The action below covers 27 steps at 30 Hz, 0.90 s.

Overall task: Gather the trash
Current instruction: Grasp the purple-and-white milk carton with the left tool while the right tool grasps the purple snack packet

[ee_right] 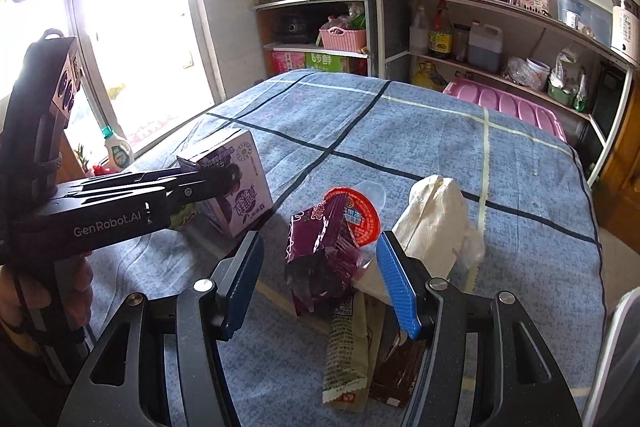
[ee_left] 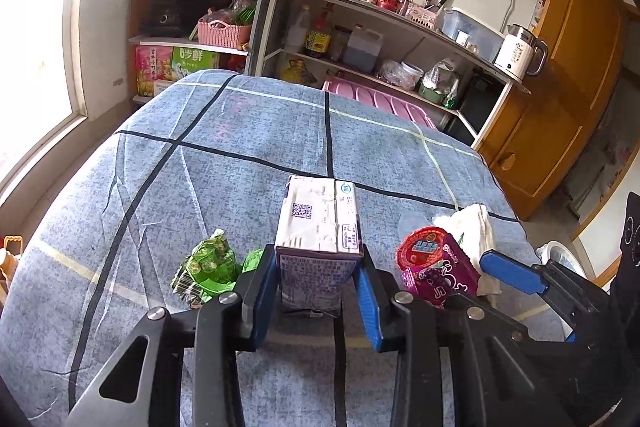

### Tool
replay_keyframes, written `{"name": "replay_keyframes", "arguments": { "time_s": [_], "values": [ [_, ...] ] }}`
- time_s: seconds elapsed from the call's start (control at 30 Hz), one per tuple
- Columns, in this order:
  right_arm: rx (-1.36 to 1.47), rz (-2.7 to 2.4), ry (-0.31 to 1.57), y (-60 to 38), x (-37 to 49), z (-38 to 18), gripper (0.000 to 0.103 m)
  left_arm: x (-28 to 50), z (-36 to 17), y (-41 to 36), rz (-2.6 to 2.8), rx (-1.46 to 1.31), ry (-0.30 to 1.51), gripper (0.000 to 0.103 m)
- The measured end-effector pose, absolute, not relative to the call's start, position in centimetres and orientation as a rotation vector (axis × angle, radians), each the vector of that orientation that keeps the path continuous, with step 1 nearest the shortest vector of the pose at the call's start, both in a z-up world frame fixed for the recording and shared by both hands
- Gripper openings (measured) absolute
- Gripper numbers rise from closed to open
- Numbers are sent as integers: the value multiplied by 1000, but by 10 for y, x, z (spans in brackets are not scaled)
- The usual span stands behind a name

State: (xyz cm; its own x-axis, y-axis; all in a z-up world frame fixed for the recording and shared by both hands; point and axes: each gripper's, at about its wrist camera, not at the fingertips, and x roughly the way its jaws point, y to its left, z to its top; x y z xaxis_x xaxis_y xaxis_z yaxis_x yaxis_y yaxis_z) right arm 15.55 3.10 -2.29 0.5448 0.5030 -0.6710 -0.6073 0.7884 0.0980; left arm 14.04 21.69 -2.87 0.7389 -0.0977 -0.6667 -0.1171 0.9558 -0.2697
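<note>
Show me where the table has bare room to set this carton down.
The far half of the tablecloth, beyond the carton and napkin, is bare. The near edge is crowded: green wrapper, purple wrapper, red lid.

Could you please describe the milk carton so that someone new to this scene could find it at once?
On the blue checked tablecloth, find the litter at the near edge. The milk carton stands upright there, clamped between the left tongs. It is the only rigid box, white and purple with a QR code; its neighbours are crumpled wrappers.
</note>
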Motion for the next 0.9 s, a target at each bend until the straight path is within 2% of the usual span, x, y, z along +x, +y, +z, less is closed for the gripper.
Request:
{"name": "replay_keyframes", "arguments": {
  "time_s": [0.13,0.23,0.4,0.47,0.53,0.9],
  "values": [
    [-183,640,741,32,155,-24,59,142,-29,217,10,-312,745,37],
    [-209,627,732,34,154,-24,54,143,-30,219,8,-308,747,37],
    [-232,617,723,36,154,-24,36,146,-31,218,10,-314,751,37],
    [-222,623,745,36,155,-27,26,147,-31,217,9,-310,751,37],
    [-209,621,758,34,156,-31,22,147,-31,215,13,-297,749,37],
    [-127,638,753,19,154,-27,14,143,-30,213,7,-304,737,34]
  ]
}}
